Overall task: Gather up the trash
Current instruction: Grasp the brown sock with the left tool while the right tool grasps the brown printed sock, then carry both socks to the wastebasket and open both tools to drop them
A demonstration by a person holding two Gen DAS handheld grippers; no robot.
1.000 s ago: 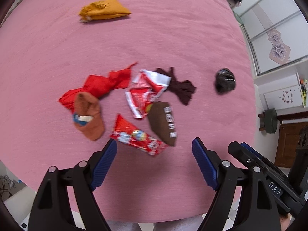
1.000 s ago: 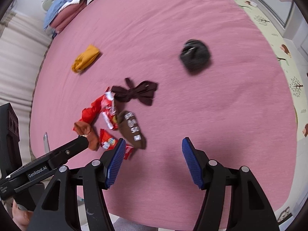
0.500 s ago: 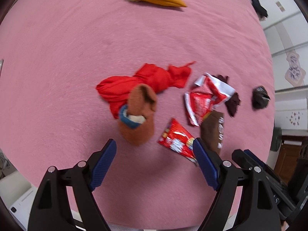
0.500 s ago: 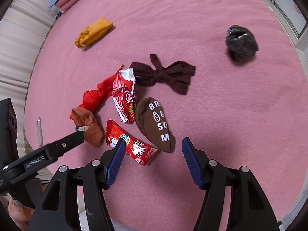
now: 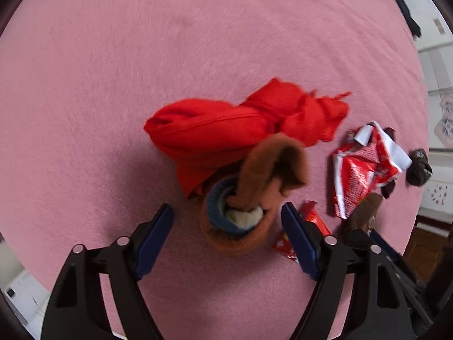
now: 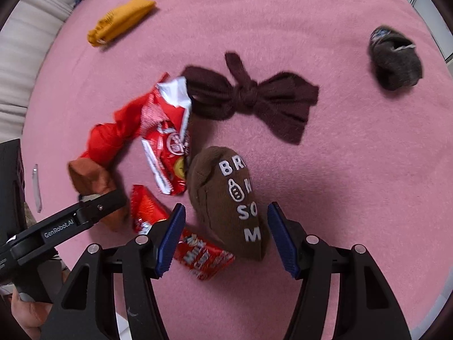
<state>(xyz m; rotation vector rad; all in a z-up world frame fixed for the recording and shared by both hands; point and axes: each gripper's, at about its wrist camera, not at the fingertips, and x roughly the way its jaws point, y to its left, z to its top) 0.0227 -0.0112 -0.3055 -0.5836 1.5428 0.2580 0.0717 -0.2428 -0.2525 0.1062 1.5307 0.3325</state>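
A crumpled red-and-white wrapper (image 6: 167, 138) (image 5: 365, 167) and a small red candy wrapper (image 6: 198, 252) (image 5: 311, 223) lie in a pile of socks on the pink bedspread (image 6: 354, 170). My left gripper (image 5: 226, 235) hangs just above a rolled orange-brown sock (image 5: 235, 215). Its jaws are closing, the sock sits between them, and the pads are clear of it. My right gripper (image 6: 226, 238) straddles a brown sock with white lettering (image 6: 229, 201). Its jaws are closing too, with gaps on both sides. The candy wrapper runs under its left finger.
A red cloth (image 5: 240, 130) lies behind the orange-brown sock. A knotted maroon cloth (image 6: 249, 99), a dark sock ball (image 6: 396, 62) and a yellow cloth (image 6: 121, 19) lie farther off. The left gripper's arm (image 6: 70, 221) crosses the right view's lower left, held by a hand.
Both grippers have dropped closer to the pile. The left one shifted over to the orange-brown sock. The right one came down around the lettered brown sock. Both jaws narrowed slightly.
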